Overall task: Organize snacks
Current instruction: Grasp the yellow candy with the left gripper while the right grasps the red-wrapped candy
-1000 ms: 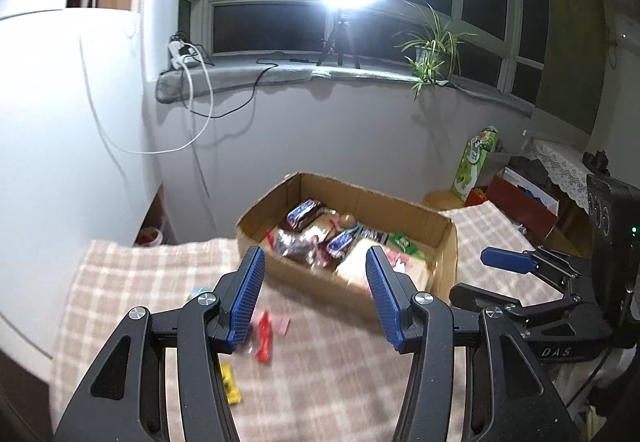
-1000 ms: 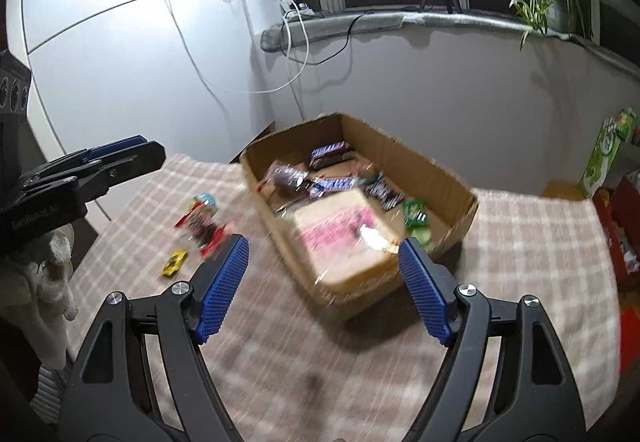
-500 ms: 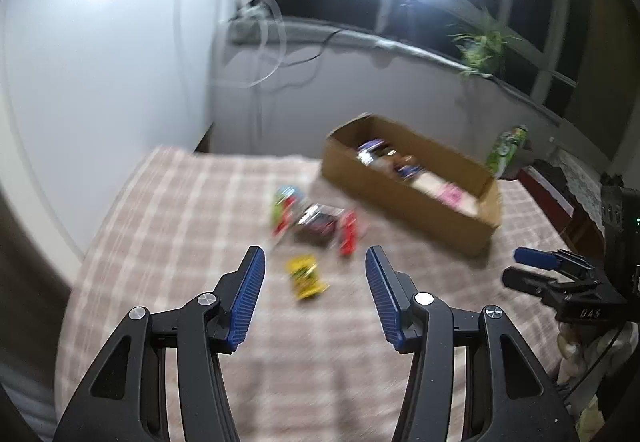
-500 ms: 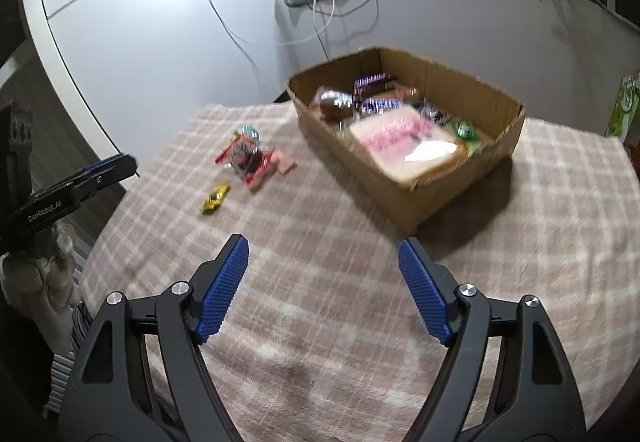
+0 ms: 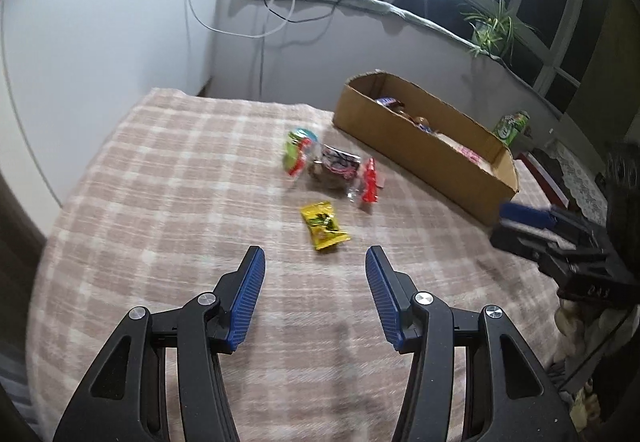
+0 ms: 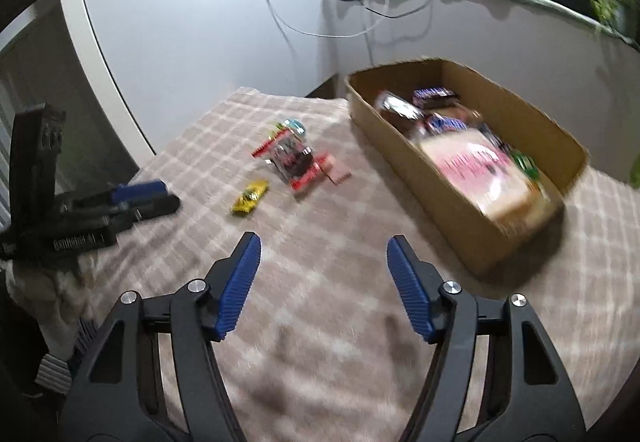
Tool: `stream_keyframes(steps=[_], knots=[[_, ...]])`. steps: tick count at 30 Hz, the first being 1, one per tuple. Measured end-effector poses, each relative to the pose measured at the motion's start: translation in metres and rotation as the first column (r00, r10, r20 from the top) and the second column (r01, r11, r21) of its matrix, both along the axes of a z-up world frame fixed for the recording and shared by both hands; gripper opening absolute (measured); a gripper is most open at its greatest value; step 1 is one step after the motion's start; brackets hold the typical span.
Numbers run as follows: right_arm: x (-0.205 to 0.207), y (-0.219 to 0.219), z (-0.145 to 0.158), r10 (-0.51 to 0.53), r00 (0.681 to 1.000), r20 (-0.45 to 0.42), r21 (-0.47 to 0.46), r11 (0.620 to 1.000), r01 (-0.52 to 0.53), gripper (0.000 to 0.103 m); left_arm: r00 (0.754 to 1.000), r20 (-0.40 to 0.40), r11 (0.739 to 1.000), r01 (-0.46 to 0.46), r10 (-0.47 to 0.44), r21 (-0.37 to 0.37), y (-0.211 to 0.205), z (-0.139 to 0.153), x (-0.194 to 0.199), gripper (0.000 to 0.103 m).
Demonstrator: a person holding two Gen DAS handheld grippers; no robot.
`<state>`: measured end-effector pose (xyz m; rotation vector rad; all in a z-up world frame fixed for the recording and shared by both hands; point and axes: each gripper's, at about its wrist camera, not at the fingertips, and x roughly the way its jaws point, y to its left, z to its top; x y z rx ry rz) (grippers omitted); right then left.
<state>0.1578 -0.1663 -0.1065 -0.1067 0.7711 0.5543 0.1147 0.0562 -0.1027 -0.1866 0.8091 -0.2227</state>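
The left claw (image 5: 315, 270) has swung from the cardboard box (image 5: 404, 140) toward the yellow packet (image 5: 323, 226); both it and the right claw (image 6: 323, 257) gape empty; the box holds several snacks; four loose ones remain on the tabletop (image 5: 160, 170), left of it.

From the left wrist view I saw the small yellow foil snack packet (image 5: 324, 226) lying on the pink checked tablecloth (image 5: 168, 178), just ahead of my left gripper (image 5: 315, 262). Behind it sat a cluster of clear-wrapped snacks (image 5: 334, 168). The open brown cardboard box (image 5: 424, 150) stood farther back to the right, with wrapped snacks inside. My right gripper (image 6: 323, 248) hovered over the cloth, the box to its right.
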Motion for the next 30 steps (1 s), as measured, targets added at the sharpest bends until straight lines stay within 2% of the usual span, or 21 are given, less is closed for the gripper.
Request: stream_keyframes(steps=[8, 11, 13, 20, 27, 30], knots=[[0.043, 0.058, 0.008, 0.138, 0.990, 0.006, -0.100, 0.986, -0.137, 0.068, 0.999, -0.043, 1.000, 0.016, -0.016, -0.015, -0.012, -0.019, 0.022, 0.051], [0.064, 0.077, 0.004, 0.175, 0.984, -0.024, -0.130, 0.976, -0.177, 0.061, 0.998, -0.061, 1.000, 0.012, -0.014, -0.026, -0.011, -0.026, 0.031, 0.051], [0.076, 0.086, 0.000, 0.185, 0.982, -0.044, -0.140, 0.972, -0.189, 0.061, 0.998, -0.066, 1.000, 0.015, -0.016, -0.025, -0.011, -0.029, 0.035, 0.046], [0.107, 0.105, -0.022, 0.197, 0.975, -0.101, -0.164, 0.963, -0.212, 0.061, 0.995, -0.089, 0.999, 0.030, -0.032, -0.025, -0.014, -0.037, 0.051, 0.043], [0.119, 0.116, -0.036, 0.207, 0.970, -0.126, -0.182, 0.956, -0.228, 0.061, 0.994, -0.101, 0.999, 0.033, -0.034, -0.002, -0.018, -0.041, 0.060, 0.042], [0.121, 0.121, -0.041, 0.213, 0.968, -0.135, -0.190, 0.953, -0.236, 0.061, 0.995, -0.096, 1.000, 0.027, -0.026, 0.016, -0.019, -0.042, 0.061, 0.037]])
